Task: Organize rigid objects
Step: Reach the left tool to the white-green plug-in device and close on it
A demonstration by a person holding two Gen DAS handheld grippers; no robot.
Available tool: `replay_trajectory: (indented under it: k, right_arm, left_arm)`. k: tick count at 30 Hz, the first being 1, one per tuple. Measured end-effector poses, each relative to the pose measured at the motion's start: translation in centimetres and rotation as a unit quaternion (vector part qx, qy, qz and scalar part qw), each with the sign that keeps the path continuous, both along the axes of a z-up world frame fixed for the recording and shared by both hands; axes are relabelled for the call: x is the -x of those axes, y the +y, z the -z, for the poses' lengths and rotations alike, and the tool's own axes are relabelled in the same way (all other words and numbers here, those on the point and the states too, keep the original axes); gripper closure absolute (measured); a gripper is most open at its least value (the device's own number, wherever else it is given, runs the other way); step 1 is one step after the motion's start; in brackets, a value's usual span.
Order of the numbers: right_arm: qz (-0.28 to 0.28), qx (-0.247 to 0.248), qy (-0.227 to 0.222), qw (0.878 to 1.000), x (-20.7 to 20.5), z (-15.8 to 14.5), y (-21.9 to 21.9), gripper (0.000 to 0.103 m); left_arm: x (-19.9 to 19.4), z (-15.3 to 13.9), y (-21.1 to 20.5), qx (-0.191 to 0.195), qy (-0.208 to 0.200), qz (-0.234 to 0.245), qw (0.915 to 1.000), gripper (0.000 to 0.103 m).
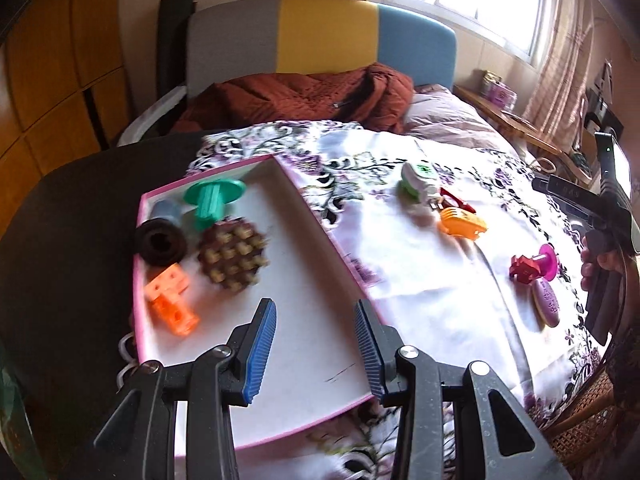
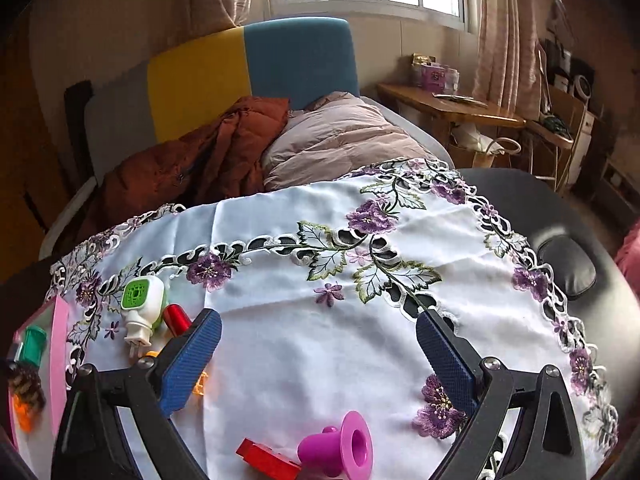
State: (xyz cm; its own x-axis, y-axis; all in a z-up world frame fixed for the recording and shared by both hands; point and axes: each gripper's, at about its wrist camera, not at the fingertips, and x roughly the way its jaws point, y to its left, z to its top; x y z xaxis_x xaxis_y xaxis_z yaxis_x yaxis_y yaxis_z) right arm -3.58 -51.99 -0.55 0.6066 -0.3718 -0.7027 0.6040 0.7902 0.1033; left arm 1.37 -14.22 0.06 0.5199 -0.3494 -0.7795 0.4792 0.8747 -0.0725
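Observation:
My left gripper [image 1: 314,306] hangs open over the near part of a pink-rimmed white tray [image 1: 316,216], with nothing between its blue pads. The tray holds a teal spool [image 1: 212,198], a black cylinder [image 1: 160,242], a brown studded disc [image 1: 232,258] and an orange block [image 1: 170,298]. My right gripper [image 2: 318,318] stands wide open over the floral cloth [image 2: 304,344], holding nothing. A magenta spool [image 2: 340,446] and a red block [image 2: 266,456] lie just below it. A white-and-green plug [image 2: 142,304] and a red piece [image 2: 178,318] lie left of its left finger.
An orange comb-like piece [image 1: 462,222] and a purple oval [image 1: 546,302] also lie on the cloth. The round black table [image 2: 568,216] shows beyond the cloth's edge. A bed with a rust jacket [image 1: 304,96] lies behind, and a wooden desk [image 2: 448,106] stands at the right.

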Motion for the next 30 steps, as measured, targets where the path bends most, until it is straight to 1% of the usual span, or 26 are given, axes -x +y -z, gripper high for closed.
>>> replay_trajectory:
  k: [7,11,14,16,17,21,26,30]
  right_arm:
    - [0.016,-0.020,-0.010,1.000,0.4,-0.1,-0.6,0.004]
    - [0.018,-0.030,-0.006,0.999,0.3,0.1,-0.9,0.004]
    - [0.020,-0.036,-0.006,0.999,0.3,0.2,-1.1,0.004]
    - [0.022,-0.039,-0.008,0.999,0.4,0.2,-1.2,0.004]
    - [0.023,-0.040,-0.008,0.999,0.4,0.1,-1.3,0.004]
    - [0.027,-0.049,-0.010,0.998,0.4,0.2,-1.6,0.004]
    - [0.025,-0.056,-0.015,0.998,0.4,0.2,-1.8,0.004]
    - [0.020,-0.062,-0.016,0.998,0.3,0.2,-1.8,0.004]
  left_arm:
    - [-1.4,0.3,-6.4,0.001,0.021,0.053,0.9984,0.062]
    - [-3.3,0.9,-9.4,0.000,0.041,0.064,0.9971,0.051]
    - [-4.9,1.2,-11.5,0.004,0.053,0.065,0.9964,0.049]
    - [-6.1,1.5,-12.9,0.007,0.060,0.070,0.9957,0.043]
    - [-6.7,1.7,-13.6,0.008,0.067,0.071,0.9952,0.038]
    - [-8.6,2.4,-16.2,0.011,0.079,0.076,0.9939,0.030]
    - [-11.0,3.3,-19.4,0.005,0.092,0.078,0.9927,0.021]
    - [-13.0,4.1,-21.6,-0.005,0.095,0.075,0.9926,0.019]
